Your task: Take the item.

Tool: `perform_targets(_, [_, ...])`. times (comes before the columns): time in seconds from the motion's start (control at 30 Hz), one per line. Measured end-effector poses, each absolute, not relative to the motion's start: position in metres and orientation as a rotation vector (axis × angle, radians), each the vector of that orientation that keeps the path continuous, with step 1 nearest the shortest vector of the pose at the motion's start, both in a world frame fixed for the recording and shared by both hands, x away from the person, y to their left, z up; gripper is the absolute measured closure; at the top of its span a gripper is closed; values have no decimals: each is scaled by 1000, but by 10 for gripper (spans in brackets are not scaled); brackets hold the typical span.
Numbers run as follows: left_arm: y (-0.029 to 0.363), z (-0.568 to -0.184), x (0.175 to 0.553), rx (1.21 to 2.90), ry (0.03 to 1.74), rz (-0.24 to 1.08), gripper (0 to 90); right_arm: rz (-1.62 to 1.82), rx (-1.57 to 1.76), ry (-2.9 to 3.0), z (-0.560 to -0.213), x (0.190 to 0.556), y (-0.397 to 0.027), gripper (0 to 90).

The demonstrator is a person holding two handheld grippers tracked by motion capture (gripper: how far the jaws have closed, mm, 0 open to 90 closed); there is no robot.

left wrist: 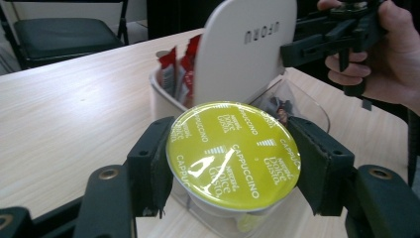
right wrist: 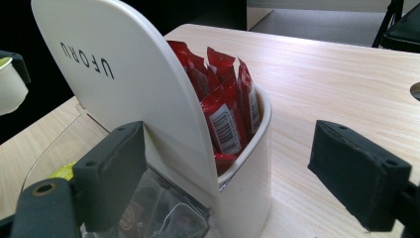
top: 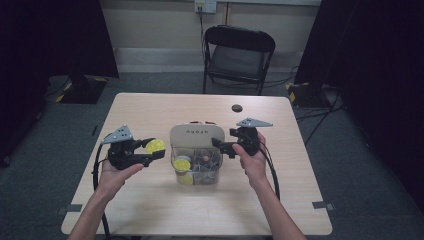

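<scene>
Left gripper [left wrist: 233, 168]: your fingers [left wrist: 151, 171] clamp the yellow capsule [left wrist: 234, 154] by its sides, foil lid facing the camera, held above the bench [top: 150, 210] just left of the container.
Right gripper [right wrist: 242, 168]: your fingers [right wrist: 111, 171] stand wide, one on each side of the raised white lid [right wrist: 124, 84], not pressing it.
Container [top: 196, 162]: mid-bench, lid up; red sachets [right wrist: 225, 99] in the rear compartment, another yellow capsule in the clear front part.
</scene>
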State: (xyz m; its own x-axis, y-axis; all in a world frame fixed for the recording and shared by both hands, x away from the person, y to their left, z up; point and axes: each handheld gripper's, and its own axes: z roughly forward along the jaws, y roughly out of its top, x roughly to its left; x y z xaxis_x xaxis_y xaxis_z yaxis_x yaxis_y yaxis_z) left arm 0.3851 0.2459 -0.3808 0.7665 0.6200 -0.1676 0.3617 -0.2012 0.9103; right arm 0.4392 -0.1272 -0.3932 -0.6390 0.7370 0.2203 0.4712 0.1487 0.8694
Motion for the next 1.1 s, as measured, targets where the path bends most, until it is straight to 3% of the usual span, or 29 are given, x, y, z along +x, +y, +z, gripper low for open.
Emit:
perform_targets(0.6, [280,-393,402,1829,916,319,383,1491,1172,2166,-392,440,-128,140])
perform_targets(1.1, [297,-428,422,1880,1023,337,384,1485,1175,2169,-393,439,-127,141])
